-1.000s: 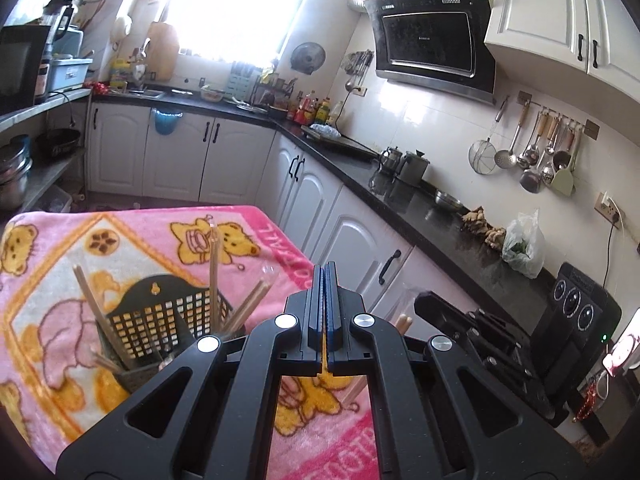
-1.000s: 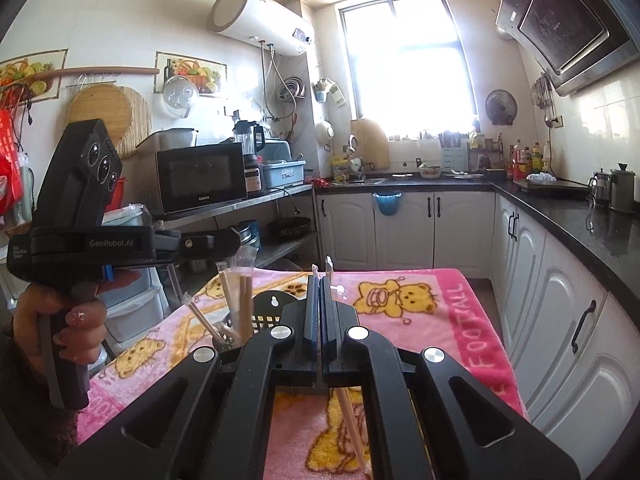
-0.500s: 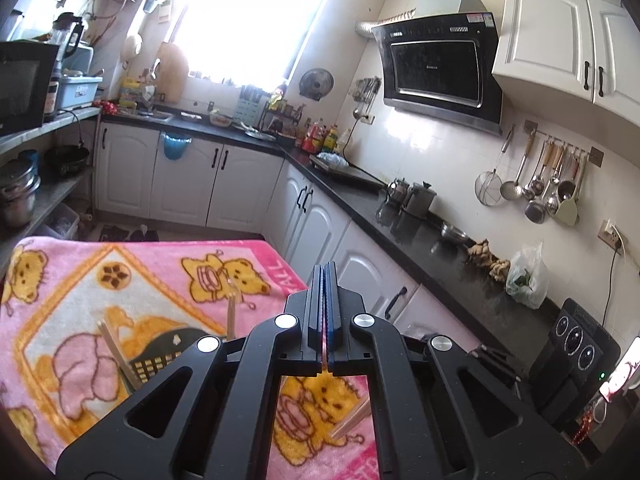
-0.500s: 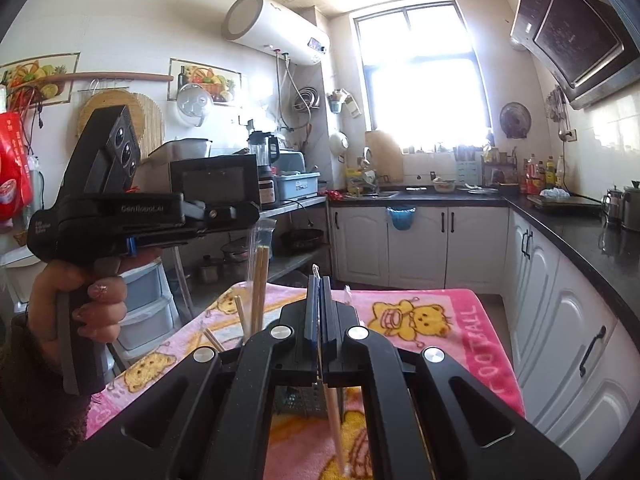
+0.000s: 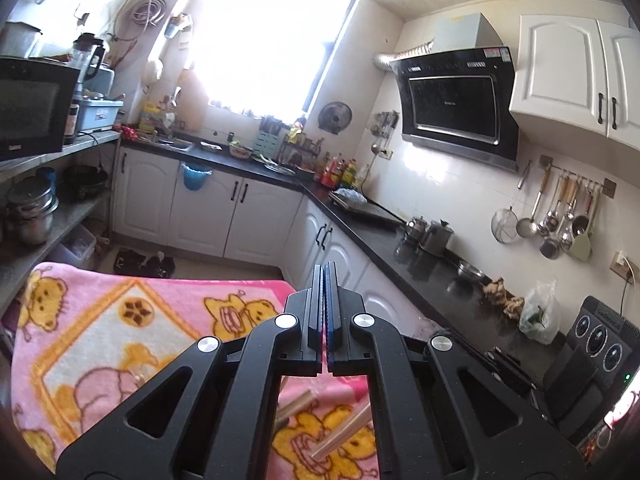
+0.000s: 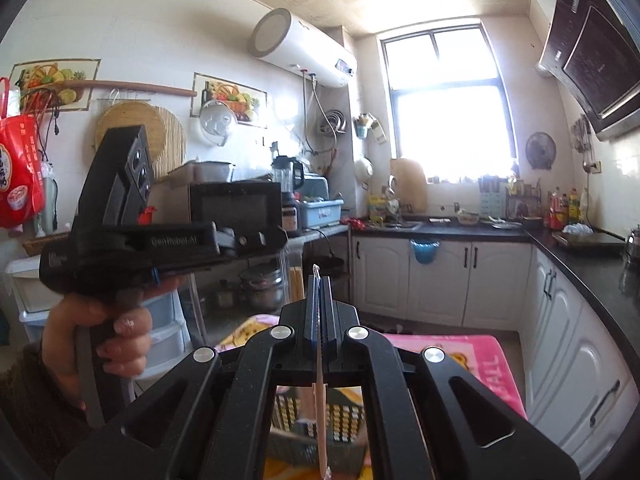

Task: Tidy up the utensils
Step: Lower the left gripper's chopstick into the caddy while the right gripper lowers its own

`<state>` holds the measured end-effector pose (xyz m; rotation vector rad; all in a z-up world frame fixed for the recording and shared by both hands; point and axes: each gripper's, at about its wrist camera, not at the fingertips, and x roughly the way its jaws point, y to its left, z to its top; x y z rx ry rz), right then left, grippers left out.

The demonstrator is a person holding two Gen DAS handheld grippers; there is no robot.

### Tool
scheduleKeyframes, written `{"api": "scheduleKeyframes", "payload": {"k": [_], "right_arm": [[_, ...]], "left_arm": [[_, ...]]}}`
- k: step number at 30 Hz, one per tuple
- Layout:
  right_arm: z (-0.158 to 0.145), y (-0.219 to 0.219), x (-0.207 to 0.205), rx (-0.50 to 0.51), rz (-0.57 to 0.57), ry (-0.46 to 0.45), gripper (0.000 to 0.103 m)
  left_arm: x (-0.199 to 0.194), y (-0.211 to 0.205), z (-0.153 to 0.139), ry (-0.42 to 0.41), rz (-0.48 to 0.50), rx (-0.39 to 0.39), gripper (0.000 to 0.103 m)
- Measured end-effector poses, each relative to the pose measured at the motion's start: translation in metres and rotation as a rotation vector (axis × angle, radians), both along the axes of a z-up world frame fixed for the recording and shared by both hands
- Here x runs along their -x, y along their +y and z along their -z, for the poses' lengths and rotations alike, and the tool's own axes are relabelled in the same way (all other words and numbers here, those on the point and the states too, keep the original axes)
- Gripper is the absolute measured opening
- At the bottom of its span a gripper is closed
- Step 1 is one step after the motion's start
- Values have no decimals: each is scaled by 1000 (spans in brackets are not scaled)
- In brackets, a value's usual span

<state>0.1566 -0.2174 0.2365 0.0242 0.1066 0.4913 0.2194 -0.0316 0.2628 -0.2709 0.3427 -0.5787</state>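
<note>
My right gripper point(image 6: 319, 280) is shut on a plastic-wrapped pair of chopsticks point(image 6: 320, 412) that hangs down through the jaws above a black mesh utensil basket point(image 6: 320, 420) on the pink blanket point(image 6: 472, 356). My left gripper point(image 5: 325, 268) is shut; in the right wrist view it point(image 6: 280, 236) is held in a hand and a wrapped pair of chopsticks point(image 6: 295, 282) hangs from its tip. Under the left gripper, wooden chopstick ends point(image 5: 340, 432) show over the pink blanket point(image 5: 100, 332). The basket is hidden in the left wrist view.
White cabinets with a black counter point(image 5: 380, 236) run along the far and right walls. A shelf with a microwave point(image 6: 236, 208) and pots point(image 5: 32, 212) stands left of the table. Hanging utensils point(image 5: 556, 216) line the right wall.
Both grippers have risen and tilted upward. The basket has dropped out of the left wrist view and sits lower behind the right gripper's frame. The left gripper is higher in the right view.
</note>
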Motion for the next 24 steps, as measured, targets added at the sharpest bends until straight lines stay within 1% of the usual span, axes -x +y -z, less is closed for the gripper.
{"api": "scheduleKeyframes", "payload": {"k": [4,10,14,17,24], "right_arm": [[-8,9,-16,-15,-14,-3,1],[-9,16,-49,-21,11,41,1],[1,19,-73,-21,25,80,1],[10,17,-88,-42,19,103,1],[36,17,-107,-57,49,147,1]], "left_arm": [[-11,10,1,7,-28,3,0],[-26,25,10,31,-59,12,0],[-35,30,19,50,-69,16,0],[-39,32,25,65,-74,18,0],[-40,33,35,70,-84,-5,0]]}}
